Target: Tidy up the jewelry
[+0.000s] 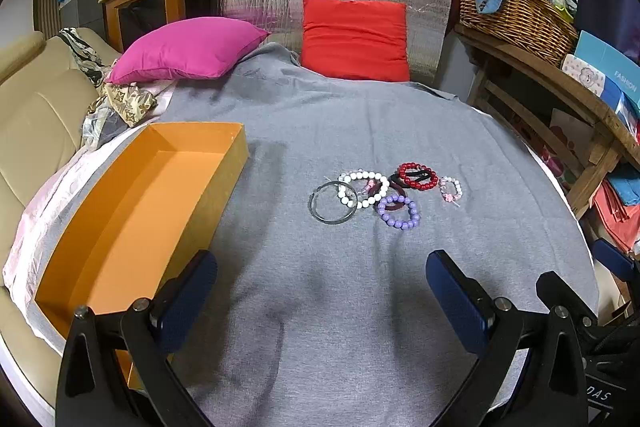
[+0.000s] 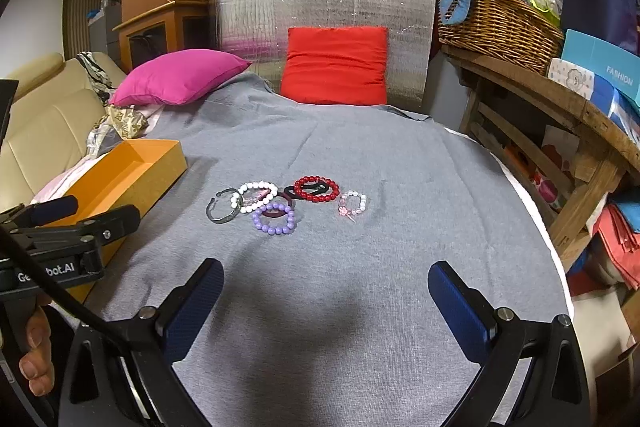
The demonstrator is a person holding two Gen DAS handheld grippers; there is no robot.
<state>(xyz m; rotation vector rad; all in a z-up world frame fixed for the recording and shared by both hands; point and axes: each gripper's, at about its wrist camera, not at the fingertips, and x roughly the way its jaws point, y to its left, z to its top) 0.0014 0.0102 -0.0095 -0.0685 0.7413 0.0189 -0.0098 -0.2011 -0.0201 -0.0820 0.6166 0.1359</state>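
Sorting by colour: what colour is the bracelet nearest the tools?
Purple bracelet, clearest in the right wrist view.

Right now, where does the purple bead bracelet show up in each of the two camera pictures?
Left wrist view: the purple bracelet lies a little right of centre, at the near edge of the jewelry pile.
Right wrist view: the purple bracelet lies left of centre, again nearest the camera.
Shared landmark: the orange box, to the left of the pile in both views.
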